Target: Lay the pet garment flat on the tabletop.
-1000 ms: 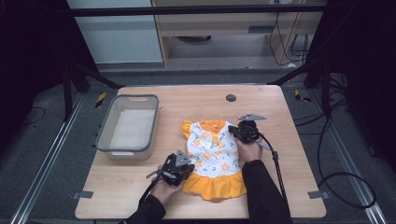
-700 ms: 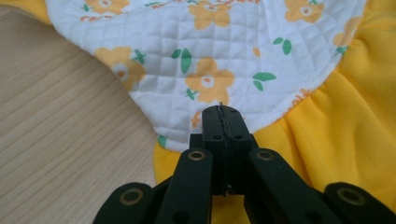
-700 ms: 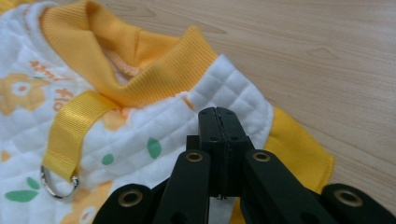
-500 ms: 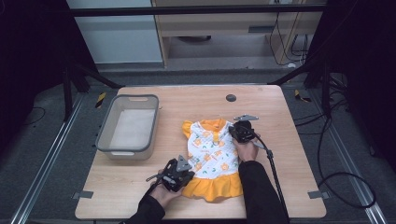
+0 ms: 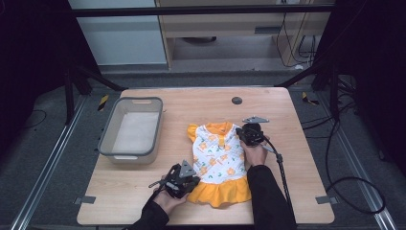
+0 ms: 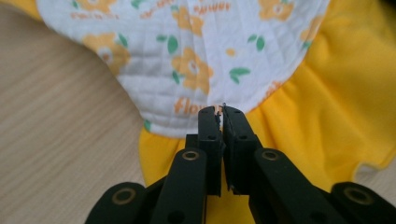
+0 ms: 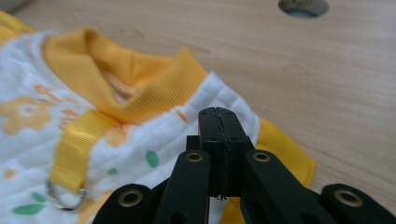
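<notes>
Dress (image 5: 218, 160), qty 1: small, white quilted top w/ orange flower print, yellow collar, sleeves and ruffle. Lies flat on the counter (image 5: 287, 158), right of centre, collar toward the far edge, ruffle toward the near edge. Yellow strap w/ metal ring (image 7: 63, 198) runs down from the collar, qty 1.

Bin (image 5: 131, 129), qty 1: grey, rectangular, on the counter left of the dress, well apart from it. Near wall hides part of its floor.

Hole (image 5: 236, 100) in the counter, qty 1: round, dark, beyond the collar.

Grippers, qty 2.
- Left gripper (image 6: 222, 112): at the dress's near-left corner, where white top meets ruffle. Jaws have just been opening a little; narrow slit between them, tips over the seam. Whether any cloth sits in the slit: can't tell, the jaws cover that spot.
- Right gripper (image 7: 218, 114): at the far-right shoulder, beside the collar. Jaws pressed together, no gap. Tips sit on the white fabric; a pinch of cloth between them can't be made out.

Hands, qty 2: left hand (image 5: 168, 200), right hand (image 5: 253, 154), dark sleeves, forearms cut off at the bottom of the high view.

Cable (image 5: 280, 165), qty 1 seen: trails from the right gripper across the counter.

Ruffle's near-left edge partly hidden under the left gripper in the high view.
</notes>
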A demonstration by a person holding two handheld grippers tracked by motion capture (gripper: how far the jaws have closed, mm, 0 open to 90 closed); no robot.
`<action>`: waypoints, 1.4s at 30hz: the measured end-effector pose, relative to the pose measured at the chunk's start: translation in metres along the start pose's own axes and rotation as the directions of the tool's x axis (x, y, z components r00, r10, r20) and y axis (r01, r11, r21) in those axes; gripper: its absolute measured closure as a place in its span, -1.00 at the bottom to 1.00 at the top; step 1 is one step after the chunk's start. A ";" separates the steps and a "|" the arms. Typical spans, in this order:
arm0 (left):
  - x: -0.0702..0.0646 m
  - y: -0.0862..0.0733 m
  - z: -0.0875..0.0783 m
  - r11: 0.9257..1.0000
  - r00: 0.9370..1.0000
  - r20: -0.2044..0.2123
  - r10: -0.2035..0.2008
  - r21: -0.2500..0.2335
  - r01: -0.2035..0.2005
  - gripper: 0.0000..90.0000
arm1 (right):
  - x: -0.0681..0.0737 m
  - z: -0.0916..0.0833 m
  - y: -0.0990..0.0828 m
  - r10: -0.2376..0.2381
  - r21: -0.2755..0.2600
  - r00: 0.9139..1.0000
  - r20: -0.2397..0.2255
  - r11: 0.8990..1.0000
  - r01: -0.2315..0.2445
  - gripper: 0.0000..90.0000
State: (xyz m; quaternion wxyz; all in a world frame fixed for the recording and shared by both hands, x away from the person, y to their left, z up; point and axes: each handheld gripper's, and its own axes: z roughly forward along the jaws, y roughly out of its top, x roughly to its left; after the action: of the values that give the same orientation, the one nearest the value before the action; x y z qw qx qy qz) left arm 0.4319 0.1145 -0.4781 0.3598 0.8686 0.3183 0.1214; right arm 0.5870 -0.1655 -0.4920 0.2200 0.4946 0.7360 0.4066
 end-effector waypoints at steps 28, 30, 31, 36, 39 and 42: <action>0.072 0.086 0.032 0.991 0.981 -0.165 -0.102 -0.108 0.084 1.00 | 0.026 -0.124 -0.051 -0.118 -0.035 0.964 -0.237 0.993 0.113 1.00; 0.075 0.087 0.040 0.990 0.979 -0.174 -0.106 -0.106 0.089 0.99 | 0.029 -0.123 -0.056 -0.119 -0.023 0.960 -0.253 0.993 0.117 1.00; 0.076 0.088 0.043 0.990 0.978 -0.177 -0.109 -0.104 0.091 0.99 | 0.031 -0.123 -0.058 -0.119 -0.013 0.960 -0.255 0.993 0.119 1.00; 0.085 0.089 0.058 0.989 0.973 -0.191 -0.129 -0.102 0.111 0.99 | 0.040 -0.122 -0.068 -0.145 0.009 0.951 -0.274 0.988 0.153 1.00; 0.089 0.087 0.066 0.990 0.968 -0.216 -0.130 -0.083 0.115 0.99 | 0.043 -0.119 -0.073 -0.154 0.032 0.949 -0.276 0.985 0.169 1.00; 0.094 0.084 0.074 0.988 0.964 -0.222 -0.147 -0.072 0.135 0.99 | 0.044 -0.115 -0.076 -0.163 0.060 0.950 -0.265 0.981 0.185 1.00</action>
State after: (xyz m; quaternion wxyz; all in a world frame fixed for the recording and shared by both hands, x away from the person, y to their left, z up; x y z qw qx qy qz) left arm 0.5760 0.0891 -0.4735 0.3530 0.8138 0.4148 0.2028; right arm 0.4437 -0.1826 -0.4849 0.1359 0.3791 0.8155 0.4156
